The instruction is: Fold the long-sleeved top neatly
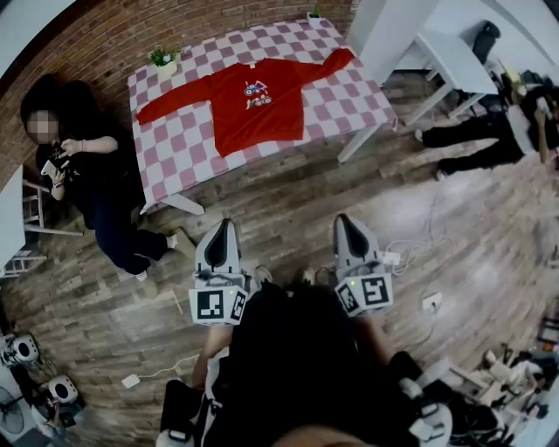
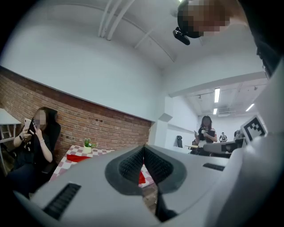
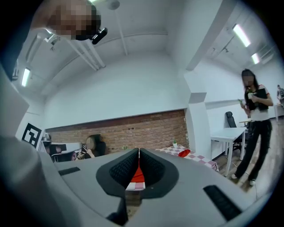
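A red long-sleeved top (image 1: 258, 100) with a small print on the chest lies spread flat, sleeves out, on a table with a pink-and-white checked cloth (image 1: 175, 148). Both grippers hang over the wooden floor, well short of the table and pointing towards it. My left gripper (image 1: 224, 229) is shut and empty, and so is my right gripper (image 1: 347, 223). In the left gripper view the jaws (image 2: 143, 153) meet, with a red sleeve (image 2: 75, 157) far behind. In the right gripper view the jaws (image 3: 139, 155) meet too, and the top (image 3: 137, 176) shows below them.
A person (image 1: 87, 175) sits against the brick wall left of the table, holding a phone. A small potted plant (image 1: 164, 61) stands on the table's left corner, another (image 1: 314, 15) at the far end. A white table (image 1: 445, 61) and a standing person (image 3: 257, 119) are at right. Cables lie on the floor.
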`<act>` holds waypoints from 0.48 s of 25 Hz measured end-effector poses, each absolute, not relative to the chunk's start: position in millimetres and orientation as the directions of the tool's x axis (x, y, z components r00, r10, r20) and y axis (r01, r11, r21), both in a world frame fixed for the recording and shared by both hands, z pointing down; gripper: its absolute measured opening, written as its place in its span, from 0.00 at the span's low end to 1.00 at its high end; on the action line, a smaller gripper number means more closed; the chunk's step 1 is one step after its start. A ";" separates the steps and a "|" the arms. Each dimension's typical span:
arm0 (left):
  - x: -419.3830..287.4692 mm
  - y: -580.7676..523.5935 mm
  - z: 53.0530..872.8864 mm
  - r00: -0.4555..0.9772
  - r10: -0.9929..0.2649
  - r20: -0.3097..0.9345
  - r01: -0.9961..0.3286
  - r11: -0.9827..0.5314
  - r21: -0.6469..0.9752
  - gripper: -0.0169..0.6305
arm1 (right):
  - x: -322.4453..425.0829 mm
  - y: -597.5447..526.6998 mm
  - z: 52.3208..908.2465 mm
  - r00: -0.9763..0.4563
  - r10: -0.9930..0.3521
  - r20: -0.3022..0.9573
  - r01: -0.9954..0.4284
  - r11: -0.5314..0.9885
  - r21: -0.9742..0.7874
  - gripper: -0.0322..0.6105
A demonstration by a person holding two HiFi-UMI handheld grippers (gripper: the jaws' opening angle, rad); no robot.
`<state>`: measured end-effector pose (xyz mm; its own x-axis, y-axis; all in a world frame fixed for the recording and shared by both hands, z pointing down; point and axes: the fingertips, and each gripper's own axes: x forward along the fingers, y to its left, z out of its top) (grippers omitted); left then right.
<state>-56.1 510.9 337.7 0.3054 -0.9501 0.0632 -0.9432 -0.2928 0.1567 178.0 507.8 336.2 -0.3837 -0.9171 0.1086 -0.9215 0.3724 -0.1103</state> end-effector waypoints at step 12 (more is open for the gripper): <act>-82.8 498.8 353.3 0.368 -0.927 0.078 -0.921 -0.351 0.171 0.04 | 147.1 495.8 354.9 -0.342 -0.931 0.124 -0.937 0.329 -0.119 0.28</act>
